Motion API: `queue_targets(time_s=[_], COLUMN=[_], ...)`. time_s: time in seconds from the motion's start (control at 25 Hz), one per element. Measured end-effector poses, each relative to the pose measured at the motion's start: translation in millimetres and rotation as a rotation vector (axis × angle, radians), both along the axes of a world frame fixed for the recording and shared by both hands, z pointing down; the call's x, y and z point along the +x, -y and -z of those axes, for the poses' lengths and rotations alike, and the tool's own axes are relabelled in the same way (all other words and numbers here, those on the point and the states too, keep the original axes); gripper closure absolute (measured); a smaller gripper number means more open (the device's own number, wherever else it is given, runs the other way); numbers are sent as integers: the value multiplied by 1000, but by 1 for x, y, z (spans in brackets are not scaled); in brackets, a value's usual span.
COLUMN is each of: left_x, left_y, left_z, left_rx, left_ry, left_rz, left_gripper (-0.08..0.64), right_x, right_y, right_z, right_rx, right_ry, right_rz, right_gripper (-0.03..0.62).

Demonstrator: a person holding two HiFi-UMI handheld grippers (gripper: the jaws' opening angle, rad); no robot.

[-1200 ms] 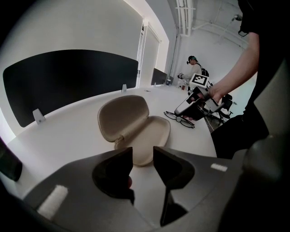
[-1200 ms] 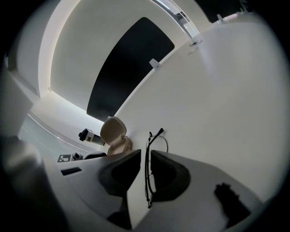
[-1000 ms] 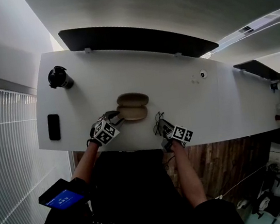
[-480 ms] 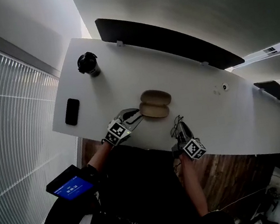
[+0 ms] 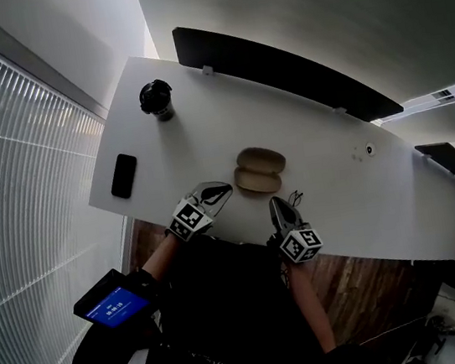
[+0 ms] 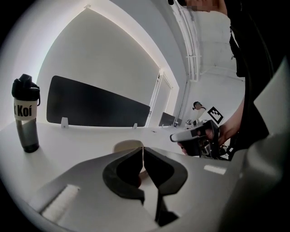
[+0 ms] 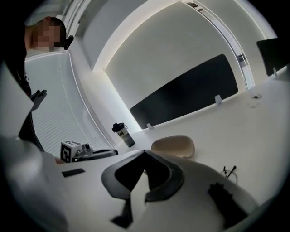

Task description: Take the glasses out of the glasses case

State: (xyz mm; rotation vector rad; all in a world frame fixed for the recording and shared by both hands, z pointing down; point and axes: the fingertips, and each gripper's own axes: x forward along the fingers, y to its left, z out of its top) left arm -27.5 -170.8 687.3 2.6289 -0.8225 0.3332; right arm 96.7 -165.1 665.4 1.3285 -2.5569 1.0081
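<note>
Both grippers are hanging empty above the white table (image 5: 203, 130). Left gripper (image 6: 143, 150) jaws are closing, tips almost meeting, nothing between them. Right gripper (image 7: 145, 154) jaws are sitting together. Glasses (image 5: 295, 200) are lying on the table just beside the open glasses case (image 5: 260, 170), near the right gripper.

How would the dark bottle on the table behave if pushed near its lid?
The bottle stands tall and narrow, so a high push would probably tip it rather than slide it. Its body looks round, so once down it may roll on the smooth table. Its weight is unclear: the contents are hidden.
</note>
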Motion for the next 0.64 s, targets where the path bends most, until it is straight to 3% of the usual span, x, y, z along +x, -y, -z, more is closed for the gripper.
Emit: queue_targets(time_s=[0.64], left_x=[2], left_y=[2], left_z=[-8], left_rx=[5], left_ry=[26], left_rz=[-28], left_gripper=[538], right_x=[2], right_y=[3], right_z=[-10], right_rx=[-14], right_ry=[-70], right_rz=[4], right_gripper=[584])
